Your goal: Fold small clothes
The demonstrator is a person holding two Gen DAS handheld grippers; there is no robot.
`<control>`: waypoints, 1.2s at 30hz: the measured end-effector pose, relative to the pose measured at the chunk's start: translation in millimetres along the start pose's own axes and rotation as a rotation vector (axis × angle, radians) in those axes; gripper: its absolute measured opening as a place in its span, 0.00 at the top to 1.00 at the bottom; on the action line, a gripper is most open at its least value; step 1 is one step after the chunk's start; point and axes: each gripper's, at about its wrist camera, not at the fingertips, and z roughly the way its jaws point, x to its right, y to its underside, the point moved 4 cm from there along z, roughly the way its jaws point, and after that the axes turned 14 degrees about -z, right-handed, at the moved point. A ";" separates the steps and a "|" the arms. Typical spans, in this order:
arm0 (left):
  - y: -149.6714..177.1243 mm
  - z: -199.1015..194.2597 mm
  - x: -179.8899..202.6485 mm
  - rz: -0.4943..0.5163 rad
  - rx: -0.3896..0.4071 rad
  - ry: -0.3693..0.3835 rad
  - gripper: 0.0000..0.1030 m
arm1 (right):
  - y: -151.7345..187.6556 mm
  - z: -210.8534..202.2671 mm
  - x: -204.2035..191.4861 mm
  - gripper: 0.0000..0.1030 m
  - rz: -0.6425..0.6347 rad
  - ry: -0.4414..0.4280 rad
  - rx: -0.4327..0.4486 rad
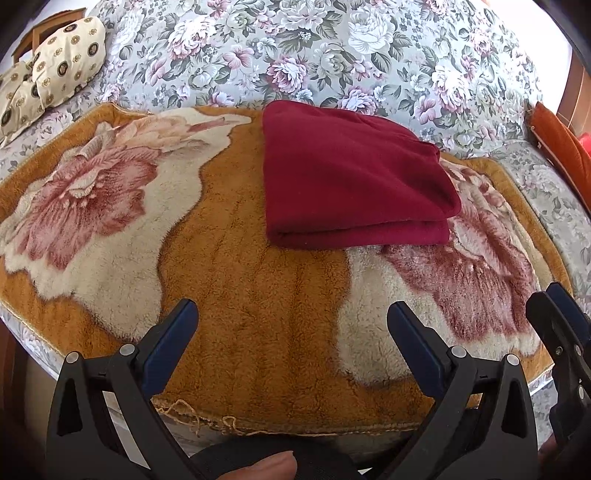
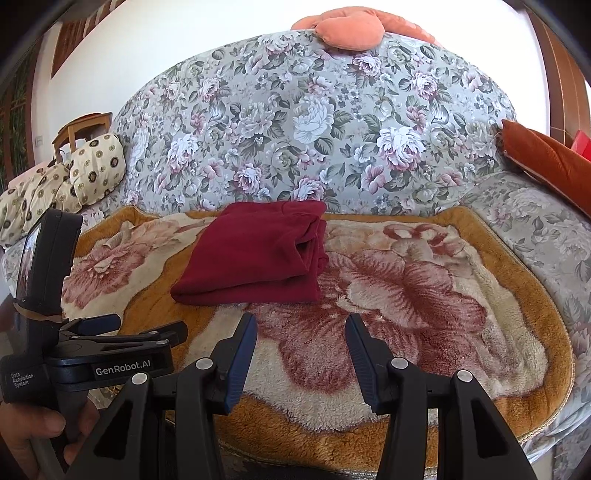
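Observation:
A dark red garment (image 1: pixel 351 181) lies folded into a thick rectangle on the orange flowered blanket (image 1: pixel 251 302) covering the sofa seat. It also shows in the right wrist view (image 2: pixel 255 254), with its layered edges at the right side. My left gripper (image 1: pixel 291 314) is open and empty, held back from the garment near the blanket's front edge. My right gripper (image 2: pixel 301 325) is open and empty, also short of the garment. The right gripper shows at the right edge of the left wrist view (image 1: pixel 557 332). The left gripper shows at the left of the right wrist view (image 2: pixel 147 328).
The floral sofa back (image 2: pixel 314 122) rises behind the blanket. Cream patterned cushions (image 1: pixel 62 66) lie at the left, an orange cushion (image 2: pixel 546 158) at the right, a peach cushion (image 2: pixel 351 29) on top of the back. A wooden chair (image 2: pixel 81 129) stands far left.

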 end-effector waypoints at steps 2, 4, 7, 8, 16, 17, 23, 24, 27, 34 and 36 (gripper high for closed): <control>-0.2 0.3 -0.2 0.000 0.000 0.001 0.00 | 0.1 0.4 0.2 0.53 0.000 0.000 0.001; 0.1 0.0 0.0 0.000 -0.001 0.001 0.00 | 0.8 1.0 0.6 0.53 0.002 0.003 0.003; -0.2 0.5 -0.2 -0.001 -0.001 0.000 0.01 | 1.3 1.0 0.6 0.53 0.002 0.004 0.003; -0.1 0.1 -0.2 -0.002 0.000 0.000 0.01 | 1.3 1.1 0.8 0.53 0.002 0.004 0.003; 0.5 0.1 -0.7 -0.007 -0.001 0.005 0.01 | 1.6 1.7 1.9 0.53 0.003 0.002 0.001; 0.6 0.1 -0.6 -0.009 -0.002 0.005 0.00 | 1.4 1.6 2.0 0.53 0.003 0.002 0.001; 1.0 0.3 -0.6 -0.009 -0.002 0.005 0.00 | 1.9 1.4 2.7 0.53 0.004 0.003 0.000; 1.2 0.5 -0.4 -0.008 -0.002 0.006 0.00 | 1.8 1.5 2.7 0.53 0.004 0.003 0.000; 1.7 0.5 0.4 -0.006 -0.002 0.008 0.00 | 1.9 1.3 3.2 0.53 0.004 0.004 0.001; 2.1 -3.1 2.2 -0.002 0.007 0.032 0.01 | 1.9 1.5 3.2 0.53 0.004 0.004 0.000; 2.4 -4.9 2.0 -0.003 0.015 0.039 0.00 | 2.1 1.6 3.3 0.53 0.004 0.004 0.000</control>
